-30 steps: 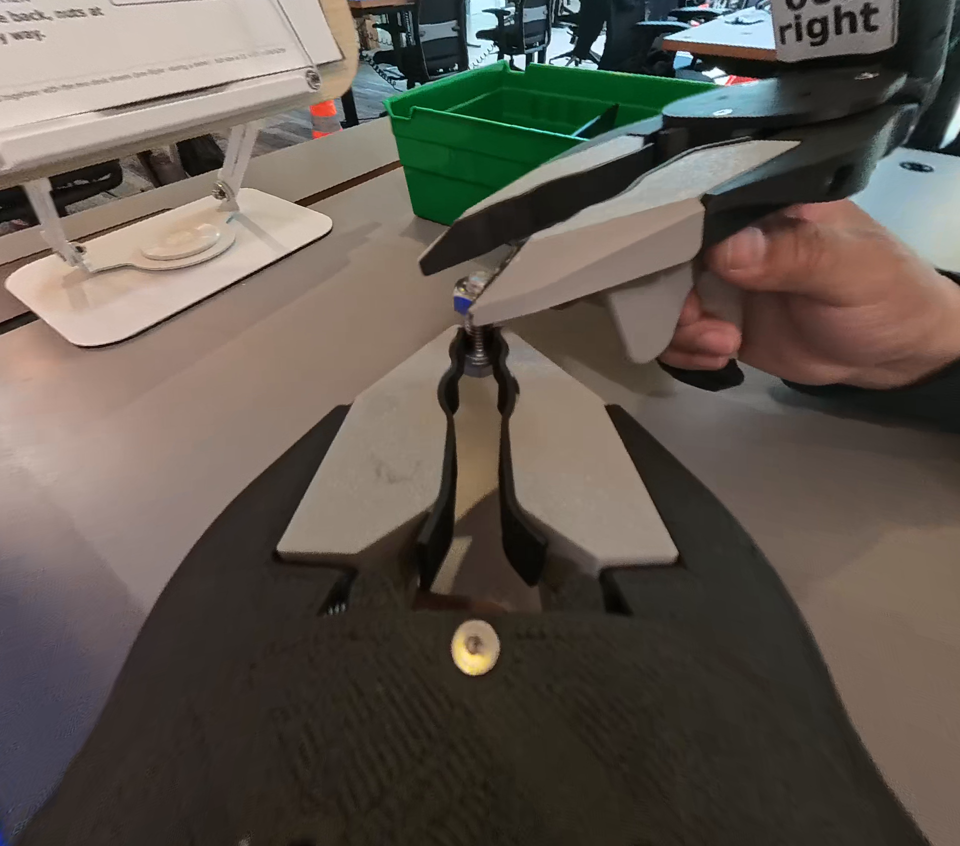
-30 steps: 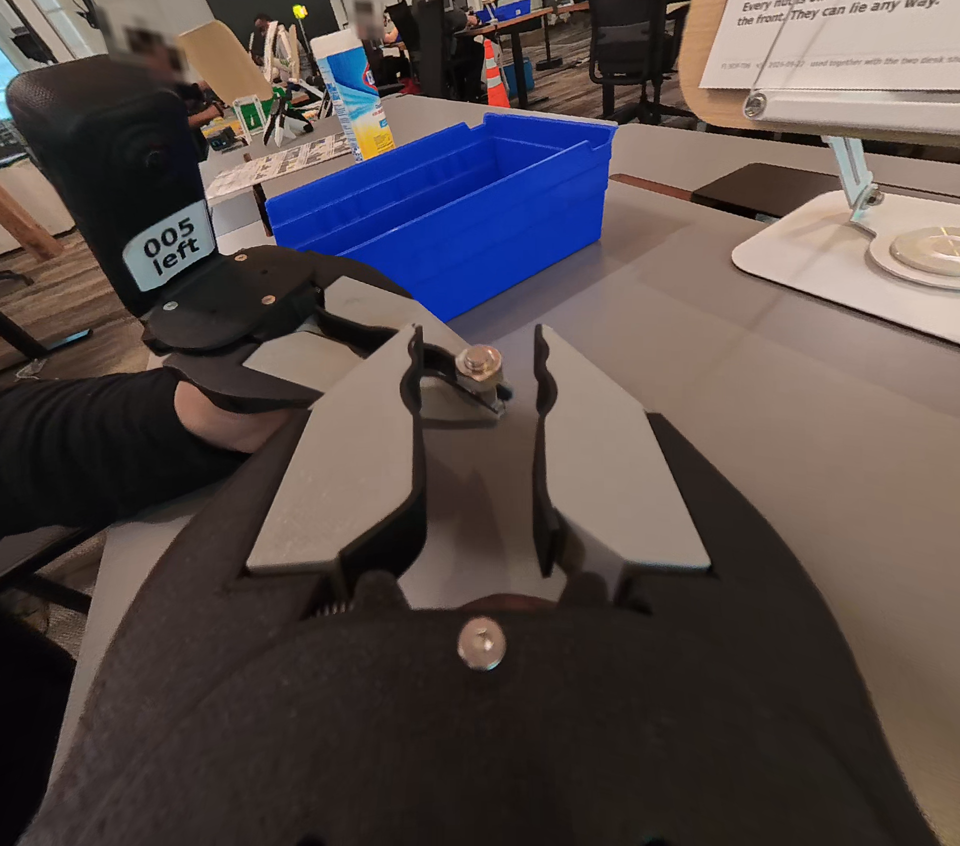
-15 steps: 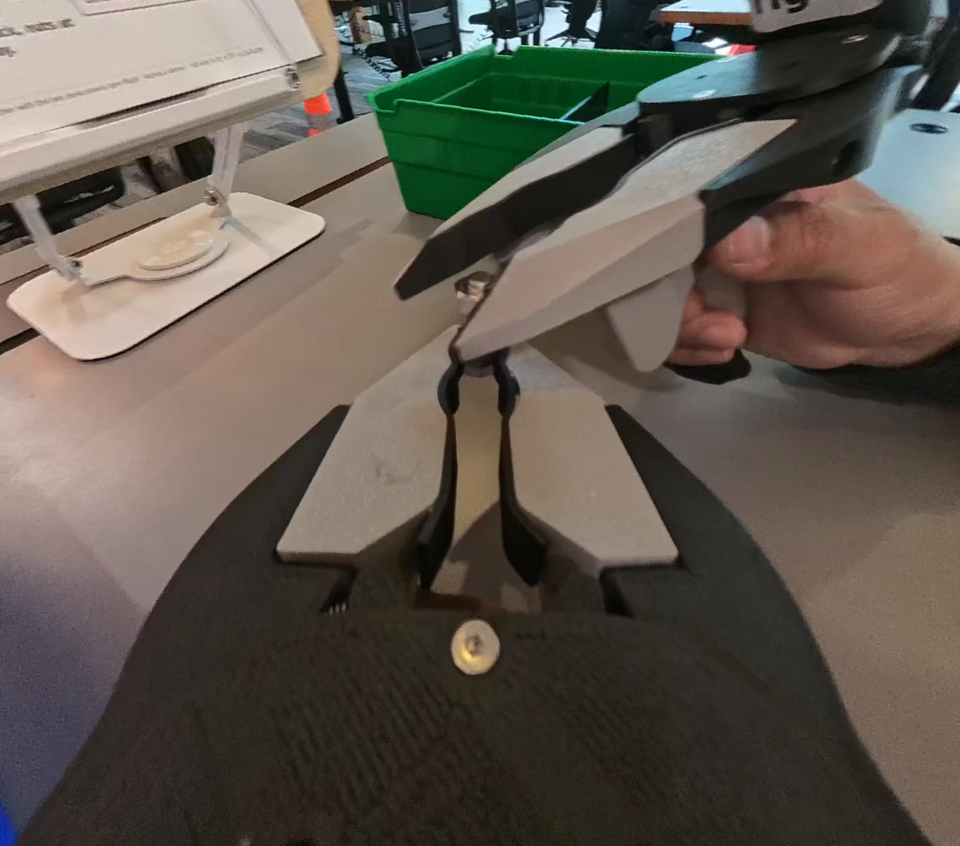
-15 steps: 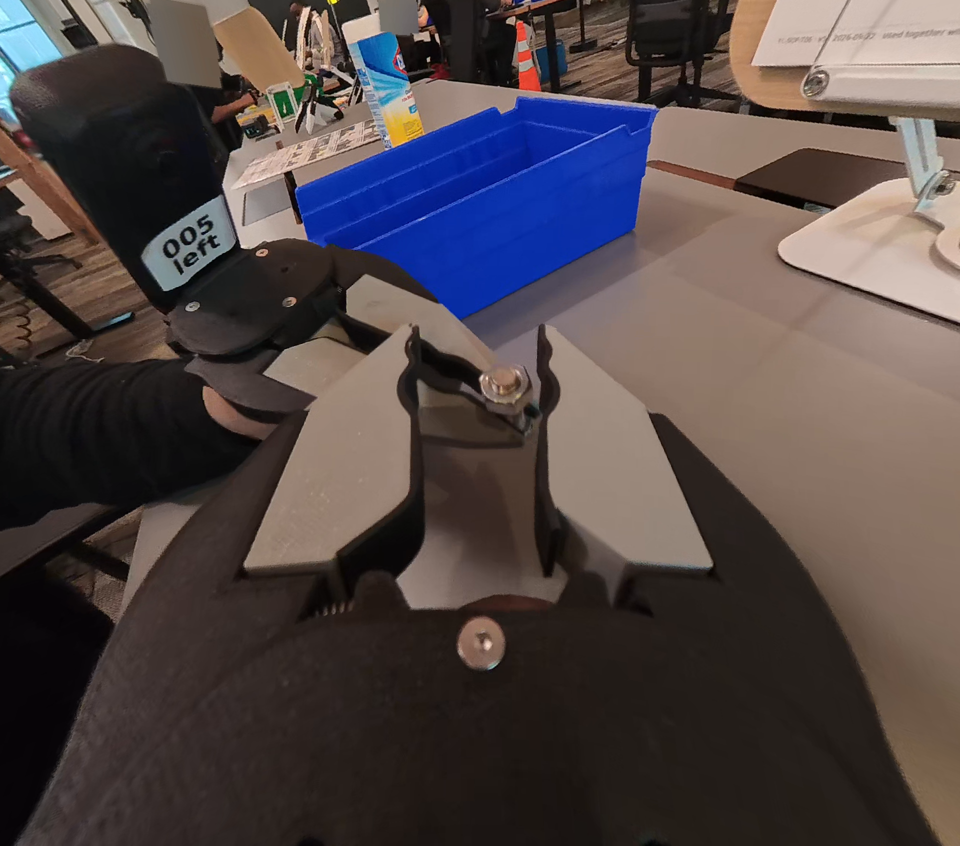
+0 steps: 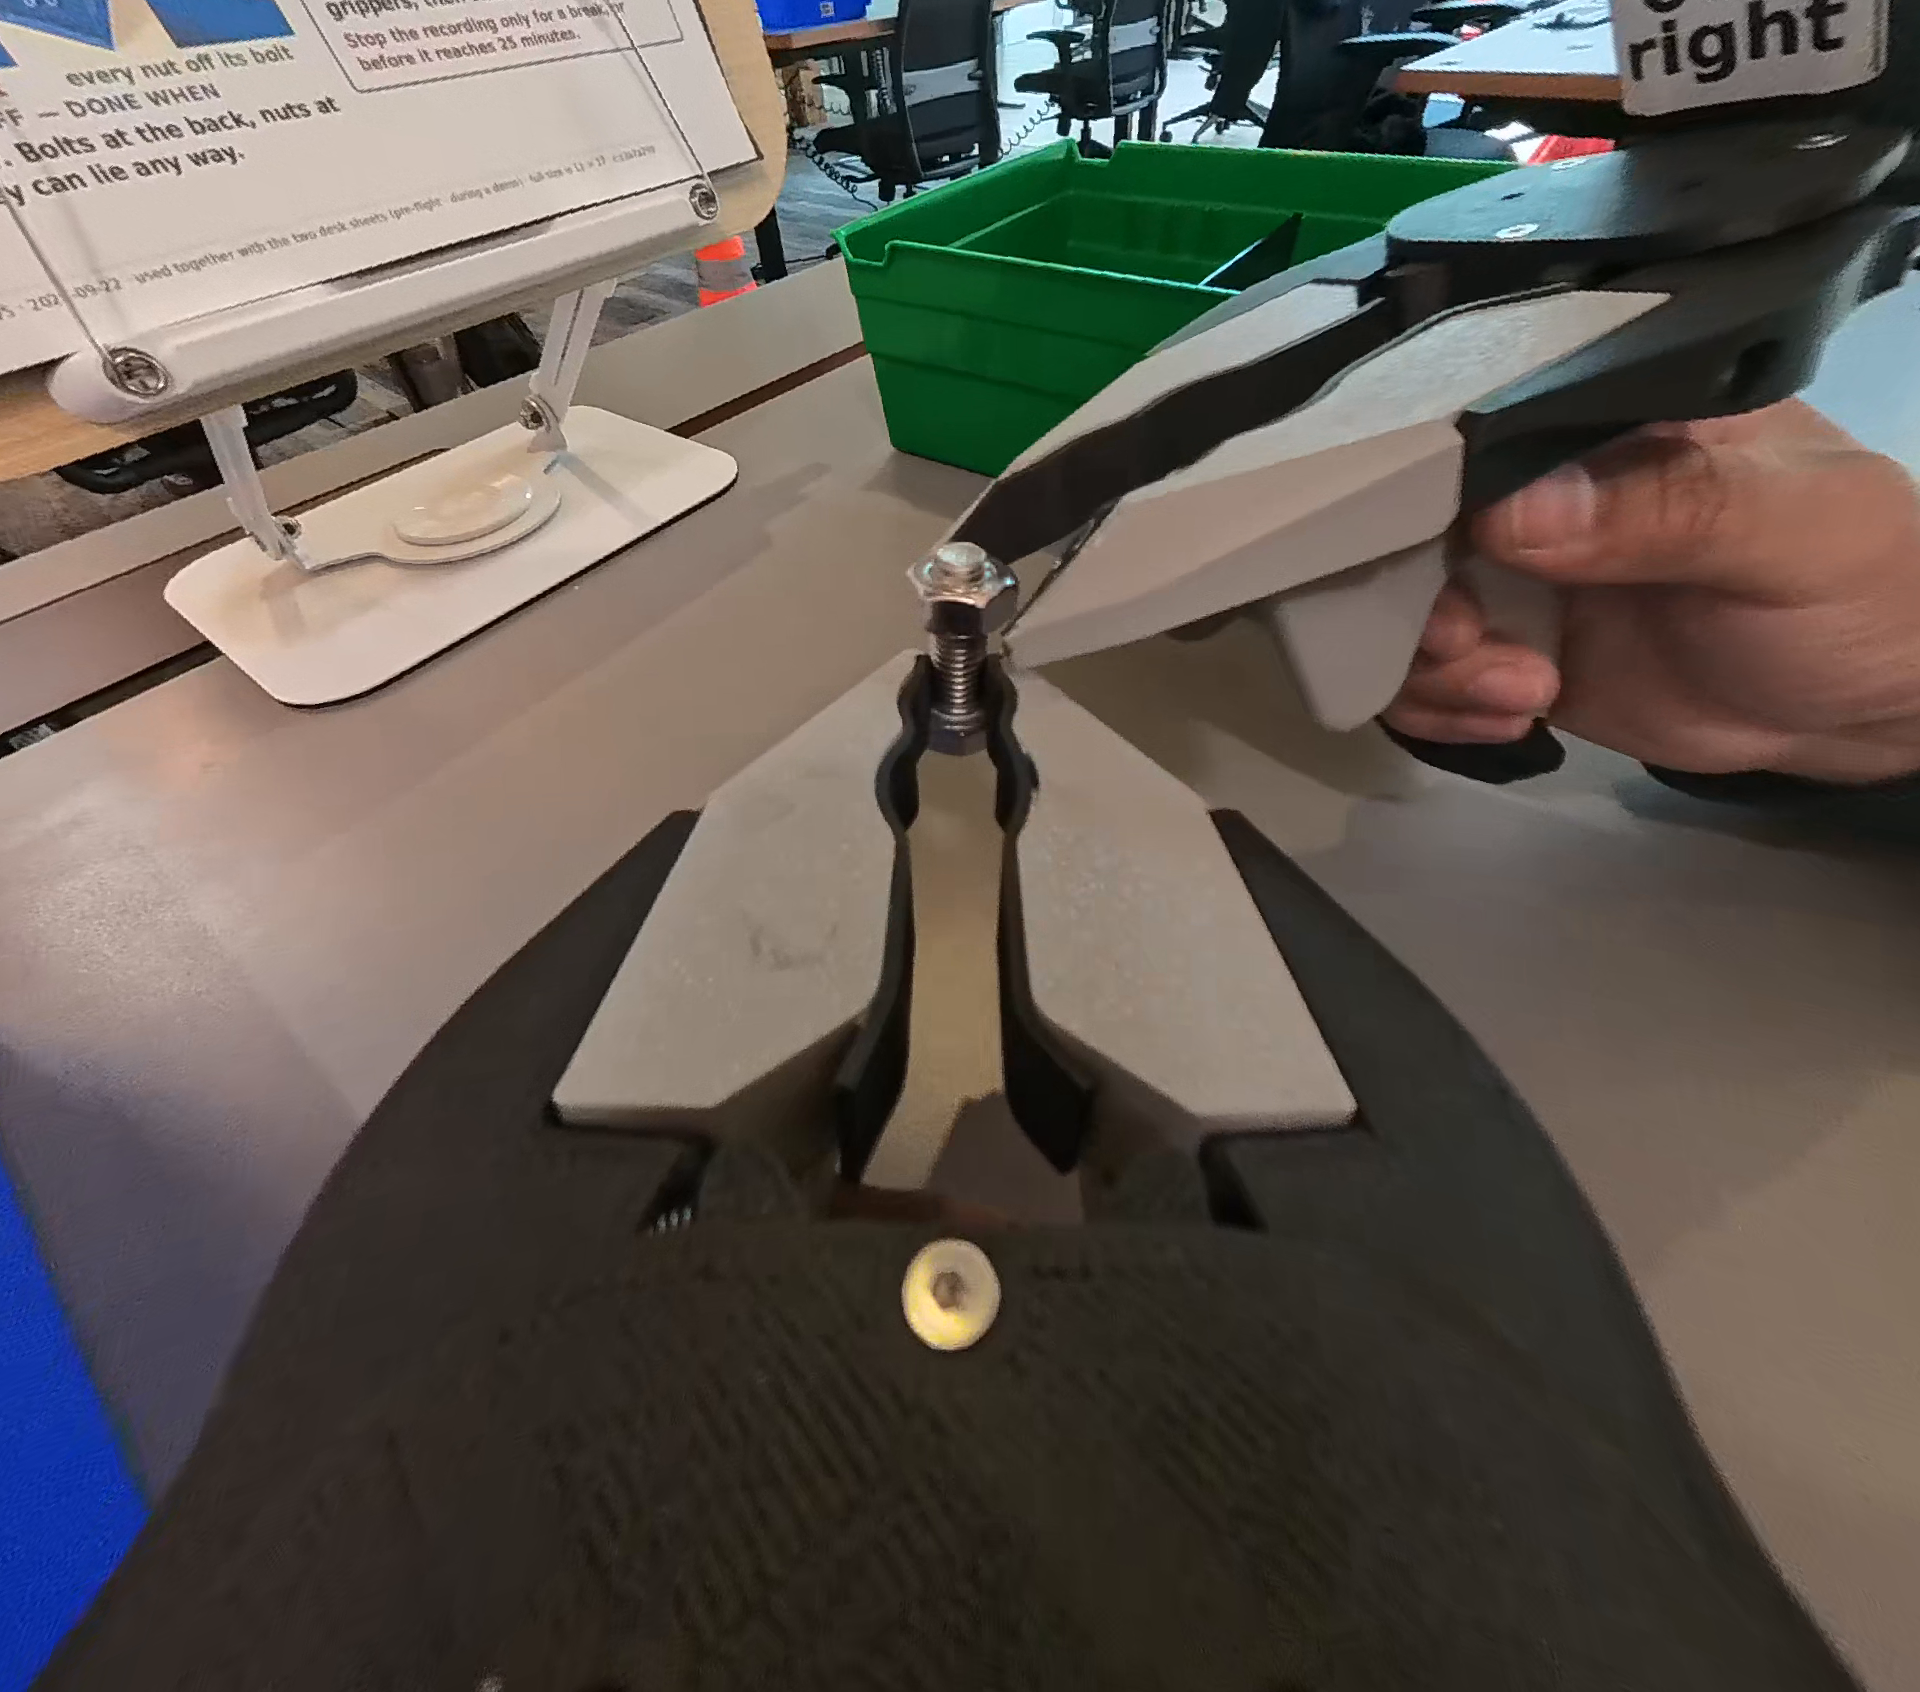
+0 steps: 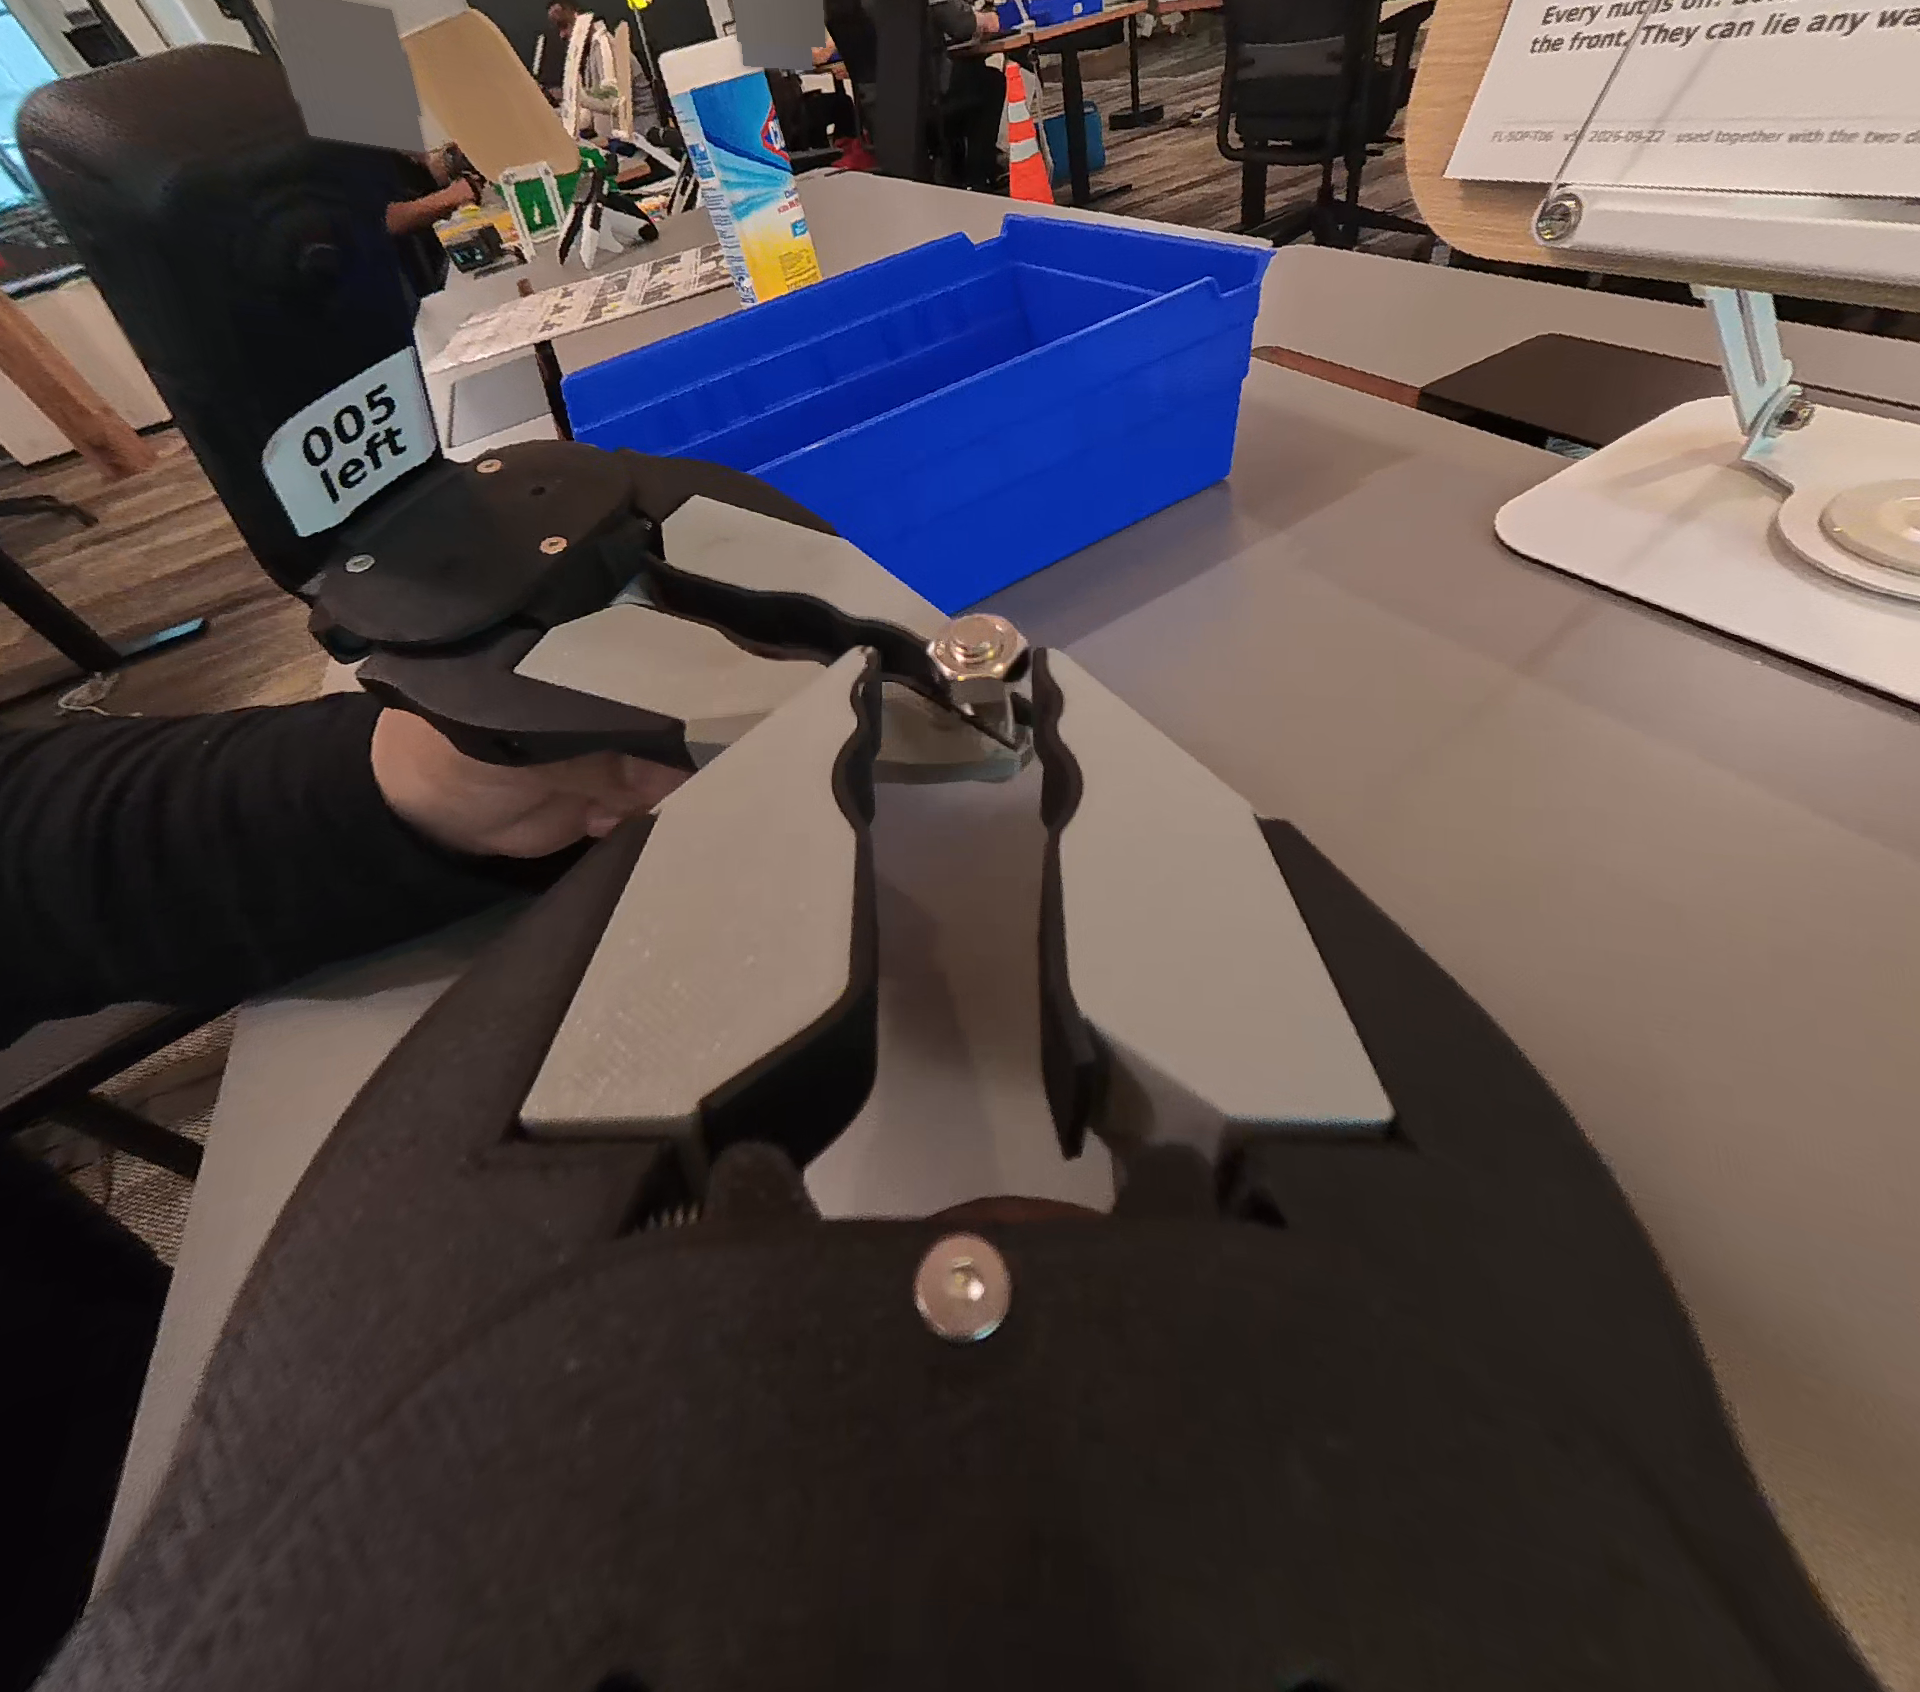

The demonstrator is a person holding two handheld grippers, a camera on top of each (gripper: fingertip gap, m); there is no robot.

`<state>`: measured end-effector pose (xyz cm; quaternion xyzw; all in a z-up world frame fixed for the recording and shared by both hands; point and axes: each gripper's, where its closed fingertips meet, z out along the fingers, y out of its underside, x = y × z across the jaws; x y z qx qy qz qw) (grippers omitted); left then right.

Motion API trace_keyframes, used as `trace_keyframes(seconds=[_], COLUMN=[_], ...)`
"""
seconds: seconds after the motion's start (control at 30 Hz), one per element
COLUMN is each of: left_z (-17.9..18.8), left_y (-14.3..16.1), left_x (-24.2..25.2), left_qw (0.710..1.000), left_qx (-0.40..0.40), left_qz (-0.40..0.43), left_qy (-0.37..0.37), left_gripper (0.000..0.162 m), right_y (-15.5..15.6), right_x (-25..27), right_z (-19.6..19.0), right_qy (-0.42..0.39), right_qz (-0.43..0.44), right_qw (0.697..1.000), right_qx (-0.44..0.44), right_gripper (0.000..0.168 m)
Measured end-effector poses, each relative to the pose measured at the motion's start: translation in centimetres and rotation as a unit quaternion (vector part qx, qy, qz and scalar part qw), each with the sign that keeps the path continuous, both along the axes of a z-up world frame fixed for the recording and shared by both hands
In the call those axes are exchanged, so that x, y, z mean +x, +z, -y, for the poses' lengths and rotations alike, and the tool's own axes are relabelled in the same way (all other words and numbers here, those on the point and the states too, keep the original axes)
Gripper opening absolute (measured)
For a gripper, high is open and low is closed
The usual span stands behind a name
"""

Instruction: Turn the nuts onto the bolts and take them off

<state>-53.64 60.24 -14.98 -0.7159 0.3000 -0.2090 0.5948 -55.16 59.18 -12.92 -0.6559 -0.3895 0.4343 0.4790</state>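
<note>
A steel bolt stands upright with its threads up, and my left gripper is shut on its lower end. A hex nut sits at the top of the threads. My right gripper comes in from the right, level with the nut. In the right wrist view its fingers are a little apart around the nut. The right fingertip touches the nut, and a small gap shows on the left side. The left gripper reaches in from the left below the nut.
A green divided bin stands behind the work spot on the right. A blue bin stands on the left. A white stand holding an instruction sheet is at the back. A wipes canister stands beyond the blue bin, with office chairs and desks farther off. The tips of both grippers are at nearly the same place.
The right gripper's fingers have narrowed around the nut, and the nut now sits against the right finger. In the left wrist view the right gripper has shifted right, uncovering the nut. The left gripper still holds the bolt.
</note>
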Motion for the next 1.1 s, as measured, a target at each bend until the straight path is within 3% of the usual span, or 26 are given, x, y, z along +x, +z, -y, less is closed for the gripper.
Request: trace_keyframes(seconds=[0.2, 0.5, 0.63, 1.0, 1.1], left_z=[0.7, -0.3, 0.7, -0.4, 0.7], left_y=[-0.1, -0.1, -0.3, -0.3, -0.2], left_x=[1.1, -0.3, 1.3, -0.3, 1.3], left_qw=[1.0, 1.0, 1.0, 1.0, 1.0], left_qx=[0.009, -0.001, 0.009, -0.008, 0.005], left_qz=[-0.014, 0.007, -0.01, 0.011, -0.003], left_qy=[-0.02, 0.004, -0.026, 0.0, -0.028], left_gripper=[0.007, 0.006, 0.007, 0.006, 0.007], right_y=[0.3, 0.4, 0.1, 0.0, -0.2], right_x=[-0.9, 0.2, -0.8, 0.0, -1.1], right_z=[1.0, 0.0, 0.5, -0.2, 0.7], right_qy=[0.028, -0.002, 0.007, 0.0, 0.014], right_qz=[-0.022, -0.014, -0.019, -0.023, -0.026], right_qw=[0.999, 1.0, 1.0, 1.0, 0.999], right_qx=[-0.009, 0.003, -0.001, -0.016, -0.012], right_gripper=[0.046, 0.023, 0.036, 0.029, 0.039])
